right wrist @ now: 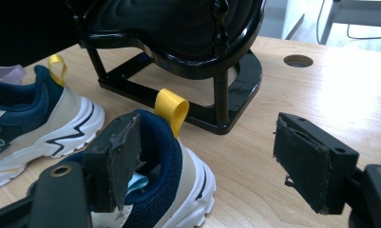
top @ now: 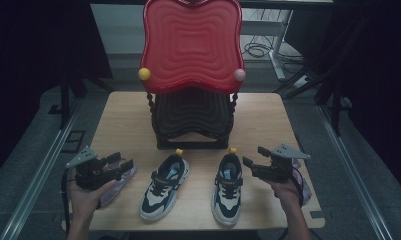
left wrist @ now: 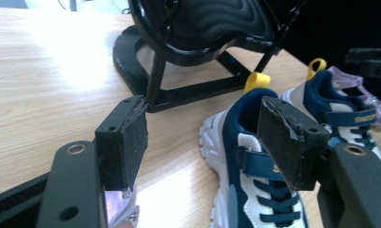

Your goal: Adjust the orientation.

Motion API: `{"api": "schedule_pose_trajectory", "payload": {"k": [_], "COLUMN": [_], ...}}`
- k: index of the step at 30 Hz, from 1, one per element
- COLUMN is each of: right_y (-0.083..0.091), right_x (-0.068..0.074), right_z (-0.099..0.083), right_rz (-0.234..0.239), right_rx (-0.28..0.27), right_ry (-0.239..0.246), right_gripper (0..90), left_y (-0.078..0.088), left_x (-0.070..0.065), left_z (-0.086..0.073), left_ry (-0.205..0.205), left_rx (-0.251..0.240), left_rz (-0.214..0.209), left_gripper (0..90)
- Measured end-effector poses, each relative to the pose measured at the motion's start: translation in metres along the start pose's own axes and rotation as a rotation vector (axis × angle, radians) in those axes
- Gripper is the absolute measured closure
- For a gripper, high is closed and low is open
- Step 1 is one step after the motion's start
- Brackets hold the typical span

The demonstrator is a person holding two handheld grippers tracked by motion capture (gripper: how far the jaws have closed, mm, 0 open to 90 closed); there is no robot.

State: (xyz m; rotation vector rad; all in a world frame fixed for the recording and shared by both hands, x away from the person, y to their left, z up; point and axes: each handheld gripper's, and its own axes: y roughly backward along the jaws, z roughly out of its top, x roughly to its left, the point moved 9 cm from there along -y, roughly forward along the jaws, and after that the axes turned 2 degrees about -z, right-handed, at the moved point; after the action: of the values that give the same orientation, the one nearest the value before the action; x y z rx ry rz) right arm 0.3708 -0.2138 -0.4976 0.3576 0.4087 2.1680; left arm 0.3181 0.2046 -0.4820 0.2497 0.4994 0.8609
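- Two navy-and-white sneakers sit side by side at the near middle of the desk (top: 123,125): left sneaker (top: 165,186), right sneaker (top: 228,187).
- Left tongs (top: 122,164) and right tongs (top: 249,163) gape open, empty, flanking them.
- They look light, soft-topped, stiff-soled; I'd pinch the padded heel collar by the yellow loop (right wrist: 173,108).

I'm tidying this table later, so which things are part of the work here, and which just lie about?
In the work:
left sneaker
right sneaker
left gripper, open
right gripper, open
likely the shoe rack

Lying about:
purple sandal by the left hand
purple sandal by the right hand
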Motion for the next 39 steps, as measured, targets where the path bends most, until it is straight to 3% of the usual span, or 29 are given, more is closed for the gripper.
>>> {"api": "schedule_pose_trajectory", "payload": {"k": [6,13,16,19,20,25,27,30,34,39], "right_y": [-0.001,0.000,0.003,0.004,0.004,0.009,0.011,0.012,0.009,0.006], "right_x": [0.000,0.004,0.005,0.004,0.004,0.009,0.013,0.015,0.014,0.009], "right_z": [-0.005,-0.007,-0.009,-0.010,-0.011,-0.005,-0.001,0.002,0.007,0.005], "right_rz": [0.050,0.034,0.050,0.057,0.059,0.073,0.066,0.068,0.072,0.065], "right_rx": [0.006,0.021,0.023,0.025,0.025,0.007,-0.002,-0.006,-0.015,-0.009], "right_ry": [-0.028,0.027,0.020,0.009,0.005,0.006,0.020,0.018,0.006,-0.006], "right_gripper": [28.8,30.2,31.3,31.9,32.0,32.2,32.2,32.7,32.9,33.0], "left_y": [-0.002,-0.011,-0.014,-0.016,-0.015,-0.011,-0.008,-0.005,0.001,0.011], "left_x": [-0.008,-0.014,-0.014,-0.013,-0.012,-0.021,-0.029,-0.035,-0.031,-0.018], "left_z": [0.003,0.000,-0.001,0.001,0.002,0.005,0.001,-0.003,-0.009,-0.021], "left_ry": [-0.022,-0.027,-0.025,-0.016,-0.016,-0.027,-0.019,-0.022,-0.025,-0.010], "left_rx": [0.002,0.030,0.041,0.038,0.029,0.025,0.059,0.079,0.094,0.132], "left_rz": [-0.016,-0.049,-0.058,-0.051,-0.031,-0.027,-0.044,-0.050,-0.029,-0.010], "left_gripper": [33.8,34.1,34.7,36.0,37.3,54.5,65.6,74.3,84.7,89.7]}}
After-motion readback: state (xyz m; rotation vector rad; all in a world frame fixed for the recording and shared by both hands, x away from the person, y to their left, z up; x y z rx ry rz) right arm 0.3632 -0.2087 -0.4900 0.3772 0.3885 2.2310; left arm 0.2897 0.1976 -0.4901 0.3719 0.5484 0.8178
